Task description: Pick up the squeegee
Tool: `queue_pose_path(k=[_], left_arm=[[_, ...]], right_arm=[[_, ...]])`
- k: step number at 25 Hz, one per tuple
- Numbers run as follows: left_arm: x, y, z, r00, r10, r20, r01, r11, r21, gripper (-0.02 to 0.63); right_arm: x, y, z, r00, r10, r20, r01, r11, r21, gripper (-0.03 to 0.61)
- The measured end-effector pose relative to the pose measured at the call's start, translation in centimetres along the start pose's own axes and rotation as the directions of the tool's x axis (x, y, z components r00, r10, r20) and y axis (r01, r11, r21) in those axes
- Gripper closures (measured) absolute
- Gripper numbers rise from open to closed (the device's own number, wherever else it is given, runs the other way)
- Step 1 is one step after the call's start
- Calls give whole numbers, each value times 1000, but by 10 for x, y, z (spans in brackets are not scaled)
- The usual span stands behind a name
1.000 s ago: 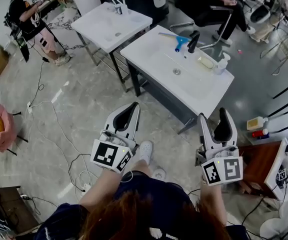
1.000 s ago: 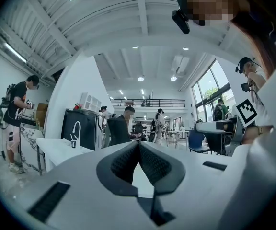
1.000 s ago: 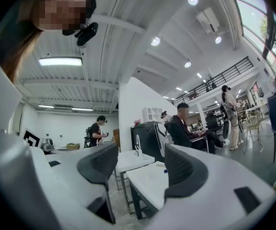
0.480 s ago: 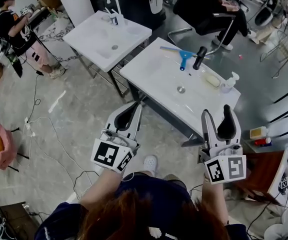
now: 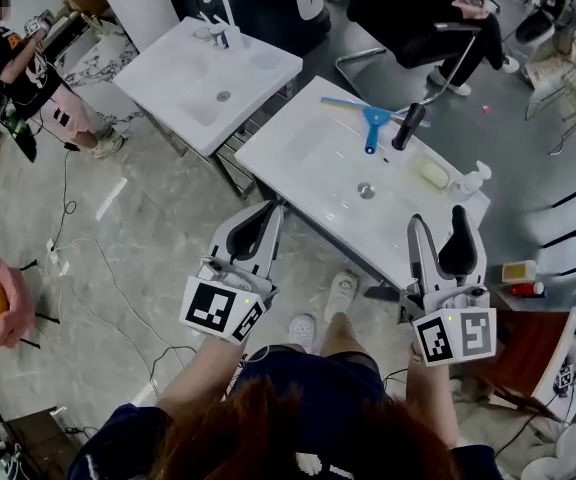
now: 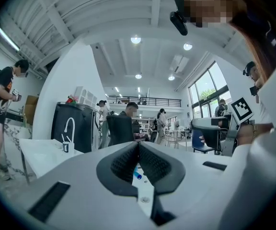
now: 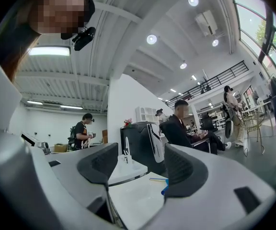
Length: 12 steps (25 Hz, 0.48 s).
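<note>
The squeegee (image 5: 373, 118) has a blue handle and a long pale blade. It lies at the far side of the white sink table (image 5: 308, 158), just left of a black faucet (image 5: 405, 123). Both grippers hover short of the table's near edge, well away from the squeegee. My left gripper (image 5: 268, 213) is shut and holds nothing. My right gripper (image 5: 438, 230) is open and empty. In the left gripper view a blue bit of the squeegee (image 6: 137, 175) peeks below the shut left gripper (image 6: 138, 145). In the right gripper view the squeegee (image 7: 165, 190) shows between the fingers of the right gripper (image 7: 140, 164).
A yellow soap bar (image 5: 434, 173) and a white pump bottle (image 5: 473, 178) sit right of the drain (image 5: 366, 190). A second sink table (image 5: 208, 68) stands to the left. Cables run across the floor (image 5: 98, 258). A seated person (image 5: 418, 8) is behind the table, and another person (image 5: 8, 48) stands far left.
The sink table has come nearer to both grippers as the person stepped forward. The left gripper stayed shut and the right stayed open.
</note>
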State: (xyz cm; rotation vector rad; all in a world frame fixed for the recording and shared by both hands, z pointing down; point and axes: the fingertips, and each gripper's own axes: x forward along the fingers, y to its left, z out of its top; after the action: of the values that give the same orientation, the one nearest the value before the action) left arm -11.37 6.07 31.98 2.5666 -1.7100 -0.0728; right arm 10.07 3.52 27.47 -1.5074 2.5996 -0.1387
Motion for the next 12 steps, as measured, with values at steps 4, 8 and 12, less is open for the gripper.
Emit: queue_pose_path(k=[4,8,12], left_arm=[[35,14,-2,1000,31,-4,-31,1000,4,594],[77,23,6,998,63,7,-63,998,14,594],[124,30,14,995,97,32,-98,995,19,594]], right_arm=[[38,-20,-1,999,34,3,-34,999,6,273],[79,-49,9,997,72,9,-72,997,5,273],[116,-83,13,994,106,6,-106,994,5,273]])
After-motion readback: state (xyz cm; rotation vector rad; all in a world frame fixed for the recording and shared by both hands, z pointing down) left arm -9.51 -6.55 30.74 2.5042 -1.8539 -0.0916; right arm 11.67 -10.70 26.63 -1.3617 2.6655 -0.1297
